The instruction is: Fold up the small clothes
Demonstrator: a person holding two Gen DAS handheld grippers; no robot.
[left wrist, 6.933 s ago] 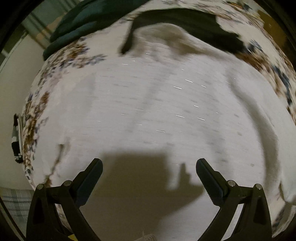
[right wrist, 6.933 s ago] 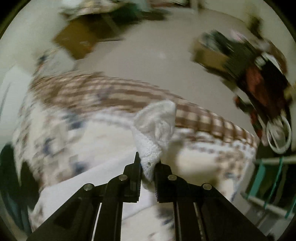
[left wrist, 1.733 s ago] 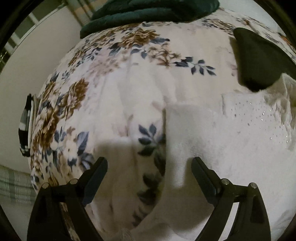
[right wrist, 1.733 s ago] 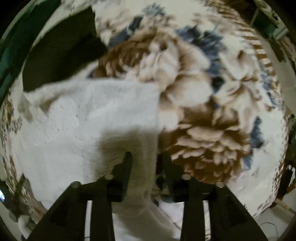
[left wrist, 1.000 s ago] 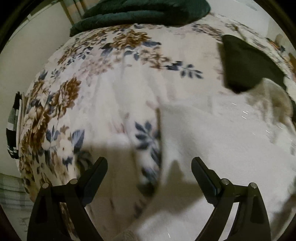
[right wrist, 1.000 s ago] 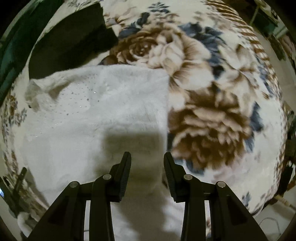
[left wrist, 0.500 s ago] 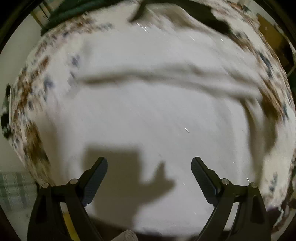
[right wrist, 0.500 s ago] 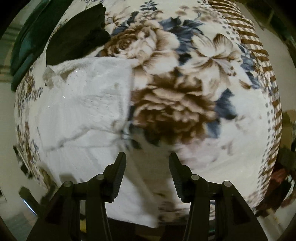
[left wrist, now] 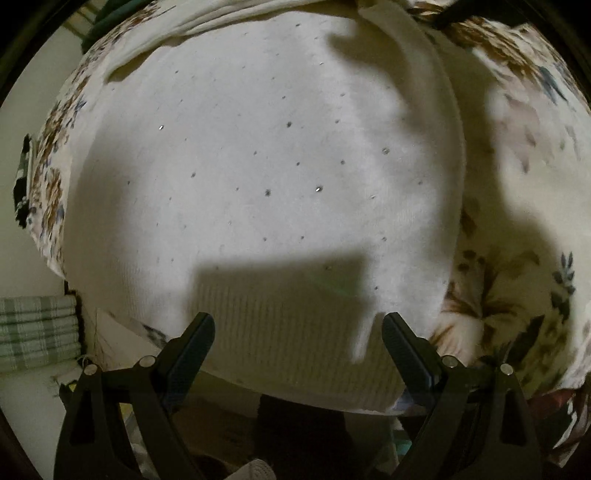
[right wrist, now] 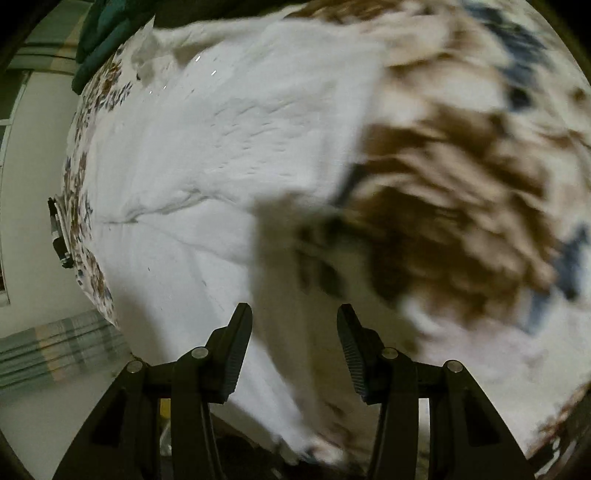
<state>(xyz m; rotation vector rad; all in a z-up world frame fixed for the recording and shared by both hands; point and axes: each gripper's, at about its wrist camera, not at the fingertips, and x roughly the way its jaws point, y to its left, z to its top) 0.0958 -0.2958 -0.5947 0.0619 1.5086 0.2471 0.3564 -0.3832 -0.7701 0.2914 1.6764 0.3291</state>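
Note:
A white knitted garment with small sparkly dots lies spread on the floral blanket; its ribbed hem is nearest me. My left gripper is open and empty, just above the hem. In the right wrist view the same white garment lies to the left, with a fold line across it. My right gripper is open and empty over the garment's right edge, where it meets the blanket's brown flowers. That view is motion-blurred.
A dark green cloth lies at the far end of the bed. A black garment peeks in at the top right. A checked green fabric sits low on the left beyond the bed edge, by a pale wall.
The right gripper let go of the garment and opened. Both grippers pulled back to the near hem; the left swung from the garment's left edge to over its middle.

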